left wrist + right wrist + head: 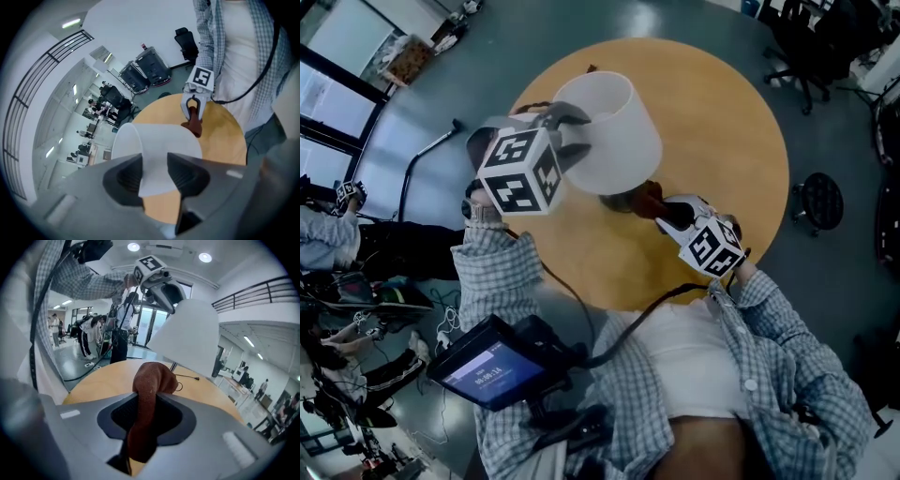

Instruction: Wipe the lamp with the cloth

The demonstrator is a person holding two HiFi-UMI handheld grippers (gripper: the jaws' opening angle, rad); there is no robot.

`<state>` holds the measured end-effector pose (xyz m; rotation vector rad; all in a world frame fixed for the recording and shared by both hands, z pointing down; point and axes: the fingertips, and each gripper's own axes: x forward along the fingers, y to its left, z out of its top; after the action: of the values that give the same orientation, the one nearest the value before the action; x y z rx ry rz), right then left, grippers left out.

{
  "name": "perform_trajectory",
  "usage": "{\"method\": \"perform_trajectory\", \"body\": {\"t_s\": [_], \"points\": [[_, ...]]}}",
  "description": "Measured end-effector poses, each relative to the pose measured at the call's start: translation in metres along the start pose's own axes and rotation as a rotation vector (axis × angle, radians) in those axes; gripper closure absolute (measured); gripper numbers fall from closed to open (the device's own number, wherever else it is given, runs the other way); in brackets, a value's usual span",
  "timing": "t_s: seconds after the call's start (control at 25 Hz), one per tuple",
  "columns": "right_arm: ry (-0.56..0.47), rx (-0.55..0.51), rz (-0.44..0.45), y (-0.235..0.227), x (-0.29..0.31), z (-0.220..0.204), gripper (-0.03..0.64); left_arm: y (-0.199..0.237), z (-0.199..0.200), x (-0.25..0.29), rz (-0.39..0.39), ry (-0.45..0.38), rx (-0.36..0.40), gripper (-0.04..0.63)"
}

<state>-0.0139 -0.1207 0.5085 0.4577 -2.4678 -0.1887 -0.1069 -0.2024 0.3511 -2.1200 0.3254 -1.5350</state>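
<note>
The lamp's white shade (609, 131) stands tilted over the round wooden table (722, 141). My left gripper (572, 131) is at the shade's upper rim. In the left gripper view the shade wall (159, 150) runs between the jaws of that gripper (154, 176), which are shut on it. My right gripper (661, 211) sits just under the shade's lower edge, shut on a brown cloth (647, 199). In the right gripper view the cloth (152, 380) bulges out between the jaws, close below the shade (187, 333). The lamp's base is hidden.
A thin black cord (187, 377) lies on the table behind the cloth. Office chairs (802, 47) and a black stool (817, 202) stand on the floor to the right. A screen device (492, 370) hangs at my waist. People sit at the left edge (328, 234).
</note>
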Motion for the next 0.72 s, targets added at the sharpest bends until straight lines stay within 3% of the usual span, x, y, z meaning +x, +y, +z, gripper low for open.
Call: {"method": "perform_trajectory", "body": {"t_s": [0.2, 0.4, 0.6, 0.72], "points": [[0.038, -0.176, -0.114, -0.028, 0.047, 0.022, 0.518, 0.017, -0.012, 0.003, -0.006, -0.027, -0.07, 0.436], [0.114, -0.316, -0.18, -0.061, 0.093, 0.019, 0.518, 0.032, -0.018, 0.017, 0.011, -0.083, -0.169, 0.436], [0.144, -0.354, -0.179, -0.051, 0.113, 0.021, 0.518, 0.033, -0.04, 0.009, 0.029, -0.082, -0.215, 0.434], [0.193, -0.381, -0.111, -0.033, 0.117, -0.01, 0.518, 0.036, -0.039, 0.016, 0.033, -0.084, -0.229, 0.431]]}}
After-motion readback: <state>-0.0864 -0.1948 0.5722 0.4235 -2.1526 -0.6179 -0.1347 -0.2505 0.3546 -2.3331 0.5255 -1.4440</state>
